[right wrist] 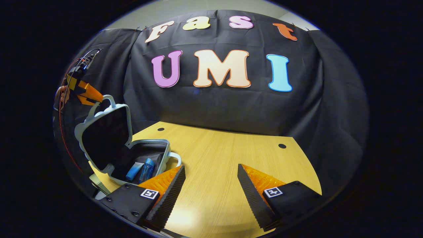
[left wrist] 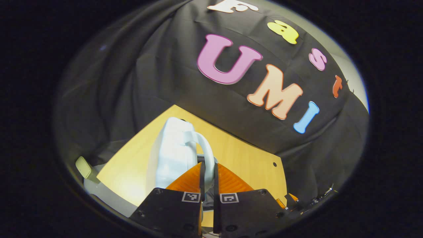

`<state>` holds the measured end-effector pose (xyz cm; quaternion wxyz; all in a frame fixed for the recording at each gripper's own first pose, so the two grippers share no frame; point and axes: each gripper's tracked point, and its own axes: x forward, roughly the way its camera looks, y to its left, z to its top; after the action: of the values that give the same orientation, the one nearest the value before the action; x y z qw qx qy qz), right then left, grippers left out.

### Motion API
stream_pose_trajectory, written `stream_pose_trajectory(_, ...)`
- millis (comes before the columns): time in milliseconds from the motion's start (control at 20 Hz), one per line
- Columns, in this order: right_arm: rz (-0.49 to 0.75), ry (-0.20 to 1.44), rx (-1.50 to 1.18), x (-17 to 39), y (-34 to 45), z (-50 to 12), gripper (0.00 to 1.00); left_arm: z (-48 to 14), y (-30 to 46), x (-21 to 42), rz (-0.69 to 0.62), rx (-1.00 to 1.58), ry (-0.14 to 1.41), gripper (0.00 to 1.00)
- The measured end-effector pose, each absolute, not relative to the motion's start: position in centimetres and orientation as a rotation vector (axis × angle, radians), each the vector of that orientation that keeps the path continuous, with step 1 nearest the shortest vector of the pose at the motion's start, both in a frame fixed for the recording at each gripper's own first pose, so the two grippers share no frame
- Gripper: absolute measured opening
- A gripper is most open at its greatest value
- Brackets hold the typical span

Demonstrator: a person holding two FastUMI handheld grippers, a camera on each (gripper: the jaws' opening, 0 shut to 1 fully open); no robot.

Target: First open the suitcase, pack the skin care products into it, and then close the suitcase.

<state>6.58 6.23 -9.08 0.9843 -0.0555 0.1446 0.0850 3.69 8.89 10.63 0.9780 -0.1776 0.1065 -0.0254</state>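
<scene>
While the left gripper [left wrist: 208,180] clamps the suitcase [right wrist: 109,138] handle, two blue tubes [right wrist: 140,170] lie inside, right gripper [right wrist: 211,185] agape.

We saw a light wooden table [right wrist: 231,158] with a rounded far edge and two small dark holes [right wrist: 282,145] near that edge, one toward each side. Black cloth [right wrist: 214,105] hung in folds behind the table as the booth's wall. Above the cloth we made out a strip of pale wall [right wrist: 198,8]. A bright glare lay on the near tabletop.

no legible txt or labels
</scene>
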Motion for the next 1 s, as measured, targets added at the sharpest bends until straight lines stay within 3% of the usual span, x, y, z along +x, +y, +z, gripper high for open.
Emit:
stream_pose_trajectory(250,0.129,0.289,-0.104,5.4,3.5,-8.7,0.99,7.0,0.6,8.0,-0.163,-0.341,0.318,0.04)
stream_pose_trajectory(350,0.111,0.287,-0.112,5.3,2.5,-8.7,0.99,4.1,-2.4,9.6,-0.199,-0.339,0.393,0.11)
stream_pose_trajectory(450,0.096,0.282,-0.106,5.3,1.8,-8.5,0.99,0.5,-4.7,11.2,-0.226,-0.338,0.477,0.08)
stream_pose_trajectory(700,0.064,0.255,-0.097,5.5,0.8,-7.5,0.99,-7.5,-6.3,14.9,-0.201,-0.306,0.633,0.08)
stream_pose_trajectory(750,0.059,0.255,-0.096,5.5,0.6,-7.5,0.99,-8.8,-6.6,15.6,-0.198,-0.314,0.650,0.00)
stream_pose_trajectory(1000,0.043,0.258,-0.085,5.3,-0.3,-7.8,1.00,-8.9,-6.6,16.4,-0.188,-0.302,0.641,0.00)
